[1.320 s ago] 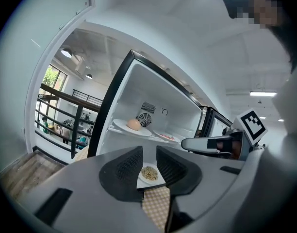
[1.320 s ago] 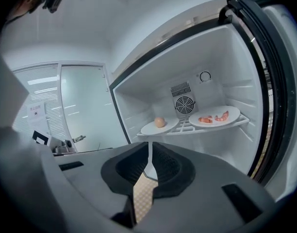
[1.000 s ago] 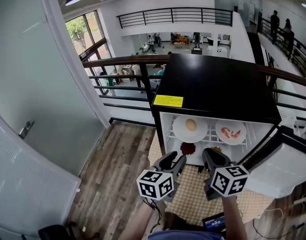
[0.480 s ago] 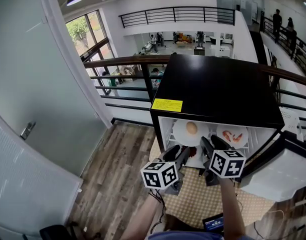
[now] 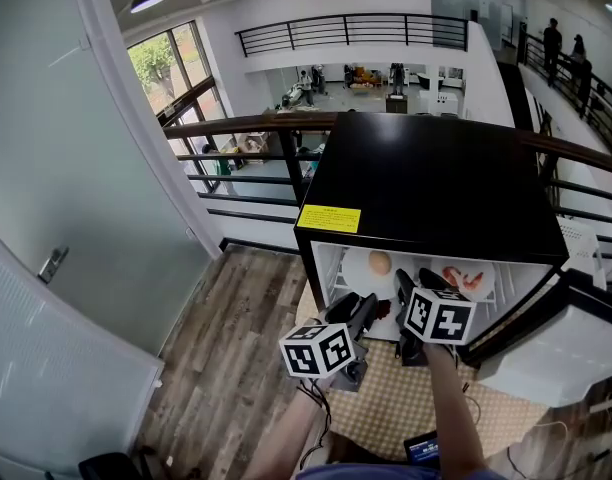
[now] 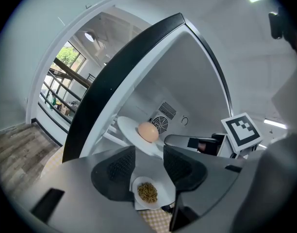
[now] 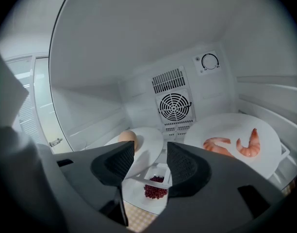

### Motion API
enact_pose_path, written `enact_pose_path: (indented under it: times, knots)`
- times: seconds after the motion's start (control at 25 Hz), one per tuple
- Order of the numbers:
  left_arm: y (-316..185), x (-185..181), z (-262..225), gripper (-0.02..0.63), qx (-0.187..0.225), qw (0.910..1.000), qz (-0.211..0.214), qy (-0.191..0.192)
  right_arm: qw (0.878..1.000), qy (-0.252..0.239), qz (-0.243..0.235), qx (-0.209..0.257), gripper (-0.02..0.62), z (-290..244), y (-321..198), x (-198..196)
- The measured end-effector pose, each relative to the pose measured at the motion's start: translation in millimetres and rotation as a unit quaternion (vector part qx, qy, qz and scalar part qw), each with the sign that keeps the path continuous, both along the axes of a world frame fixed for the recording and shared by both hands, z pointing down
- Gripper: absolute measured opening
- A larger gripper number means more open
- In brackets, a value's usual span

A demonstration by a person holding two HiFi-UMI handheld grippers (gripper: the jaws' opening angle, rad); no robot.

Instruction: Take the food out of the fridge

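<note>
The black-topped fridge (image 5: 436, 183) stands open. On its upper shelf a white plate bears an egg (image 5: 379, 262) (image 6: 148, 131) (image 7: 128, 139); beside it a plate holds two shrimps (image 5: 464, 279) (image 7: 236, 144). Lower down sit a small dish of red beans (image 7: 156, 191) and a small dish of brownish grains (image 6: 148, 192). My left gripper (image 5: 361, 313) (image 6: 148, 166) is open at the fridge mouth, below the egg plate. My right gripper (image 5: 411, 286) (image 7: 150, 163) reaches into the opening with its jaws opening and nothing between them.
The fridge door (image 5: 546, 353) hangs open at the right. A checkered mat (image 5: 386, 408) lies before the fridge on the wood floor. A black railing (image 5: 236, 158) runs behind, a pale wall (image 5: 76, 218) stands at the left.
Both grippers have moved forward toward the fridge opening, the right one farther, now in front of the shelf. The red dish is now covered by the grippers in the head view.
</note>
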State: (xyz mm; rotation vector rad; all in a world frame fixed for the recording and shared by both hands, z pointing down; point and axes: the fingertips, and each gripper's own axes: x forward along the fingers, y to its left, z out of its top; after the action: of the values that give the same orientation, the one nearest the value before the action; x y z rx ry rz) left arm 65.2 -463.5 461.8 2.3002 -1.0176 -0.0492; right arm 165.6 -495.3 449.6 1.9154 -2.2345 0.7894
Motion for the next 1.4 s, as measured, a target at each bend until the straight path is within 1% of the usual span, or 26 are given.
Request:
enact_pose_path:
  times: [0.16,0.28,0.36,0.4,0.48,0.56,0.64,0.84,1.04,1.12,1.28,1.32,1.4]
  knots:
    - [-2.8,-0.2,-1.2,0.176,-0.007,0.9999,-0.004,0.011,0.999,0.035,0.019,-0.022,0.204,5.8,-3.6,1.4]
    - [-3.9,-1.4,0.2,0.176,-0.017,0.9995,-0.012,0.022,0.997,0.061,0.02,-0.035,0.204,8.6,-5.7,-0.8]
    - [-5.3,-1.7,2.8,0.176,-0.023,0.9994,-0.017,0.021,0.996,0.073,0.02,-0.037,0.203,8.9,-6.7,-1.9]
    - [-5.5,-1.5,3.7,0.176,-0.025,0.9993,-0.018,0.02,0.996,0.077,0.022,-0.036,0.195,8.7,-6.5,-1.9]
    - [-5.1,-0.3,4.0,0.175,-0.027,0.9993,-0.019,0.018,0.996,0.077,0.024,-0.036,0.143,8.5,-4.9,-1.3]
    - [-5.1,1.7,3.6,0.175,-0.025,0.9994,-0.019,0.015,0.997,0.063,0.025,-0.035,0.125,8.6,-3.0,-1.1]
    - [-5.3,2.5,3.7,0.175,-0.023,0.9995,-0.019,0.01,0.998,0.039,0.029,-0.034,0.11,7.1,-0.3,-0.3]
    - [-3.4,-0.8,4.6,0.173,-0.022,0.9995,-0.019,0.014,0.999,-0.02,0.036,-0.034,0.097,5.8,9.1,2.1]
    - [3.5,3.1,3.6,0.173,-0.023,0.9995,-0.015,0.016,0.996,-0.068,0.036,-0.038,0.084,5.8,20.1,-5.0]
    - [3.6,4.4,5.5,0.173,-0.036,0.9986,-0.02,0.034,0.995,-0.085,0.041,-0.037,0.079,6.0,22.0,-4.6]
    - [0.9,-1.1,7.7,0.173,-0.074,0.9914,-0.041,0.1,0.989,-0.132,0.046,-0.044,0.063,6.2,27.0,-4.6]
    - [0.2,-3.7,8.3,0.175,-0.079,0.9899,-0.045,0.109,0.987,-0.145,0.045,-0.047,0.058,6.2,28.9,-5.0]
    - [-0.8,-7.3,8.8,0.175,-0.08,0.9891,-0.05,0.113,0.984,-0.168,0.041,-0.051,0.048,6.2,33.4,-5.6]
